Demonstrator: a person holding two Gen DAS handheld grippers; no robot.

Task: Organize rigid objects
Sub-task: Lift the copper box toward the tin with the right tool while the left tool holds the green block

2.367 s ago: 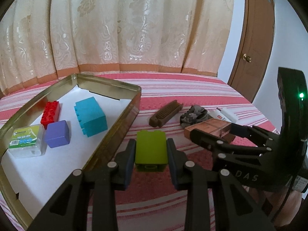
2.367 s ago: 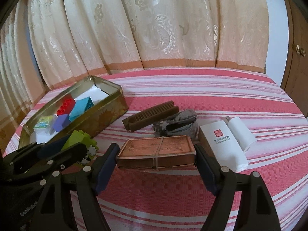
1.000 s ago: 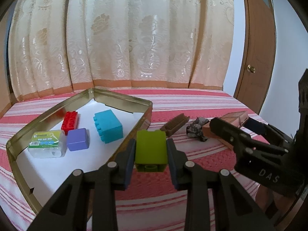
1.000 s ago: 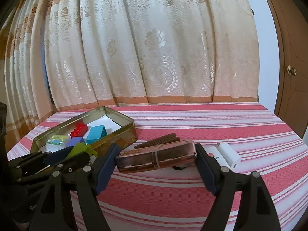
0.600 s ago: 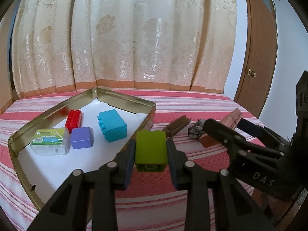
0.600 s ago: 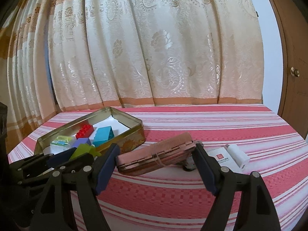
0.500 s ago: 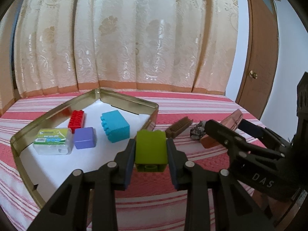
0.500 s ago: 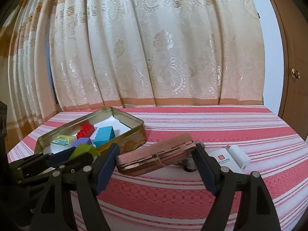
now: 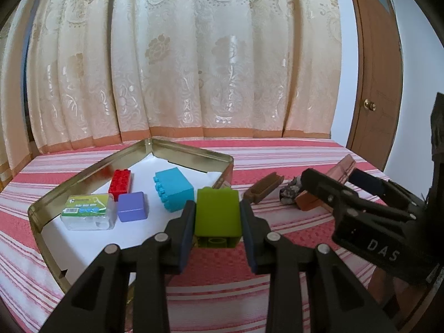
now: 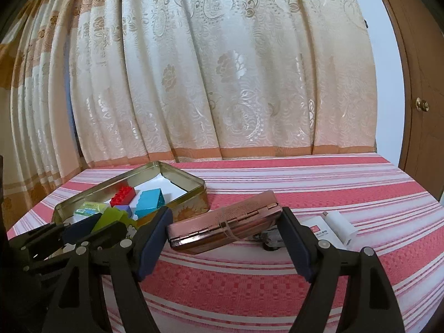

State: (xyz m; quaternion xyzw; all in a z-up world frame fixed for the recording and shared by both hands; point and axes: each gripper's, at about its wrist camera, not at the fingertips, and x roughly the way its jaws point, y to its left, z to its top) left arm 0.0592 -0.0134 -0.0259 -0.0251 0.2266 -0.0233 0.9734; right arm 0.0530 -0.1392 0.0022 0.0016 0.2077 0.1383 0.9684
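Cream floral curtains (image 9: 194, 69) hung behind a surface covered with a red-and-white striped cloth (image 10: 319, 188). The left hand-held gripper (image 9: 217, 219) was clamped on a green block (image 9: 217, 215), its pads pressing both sides of the block, which was held clear of the cloth. Ahead and to its left sat a gold tin (image 9: 191, 154) holding a red brick (image 9: 120, 180), a blue block (image 9: 173, 188), a purple cube (image 9: 131, 206) and a clear plastic box with a green label (image 9: 87, 215). The right hand-held gripper (image 10: 224, 238) had its jaws set wide and clamped on the ends of a rose-gold case (image 10: 224, 227), tilted, its right end higher. Just behind the case lay a small grey object, mostly hidden. To the right of that gripper lay a white box (image 10: 322, 234) and a white plug (image 10: 340, 224). A brown comb (image 9: 263, 191) lay ahead of the left gripper, to its right.
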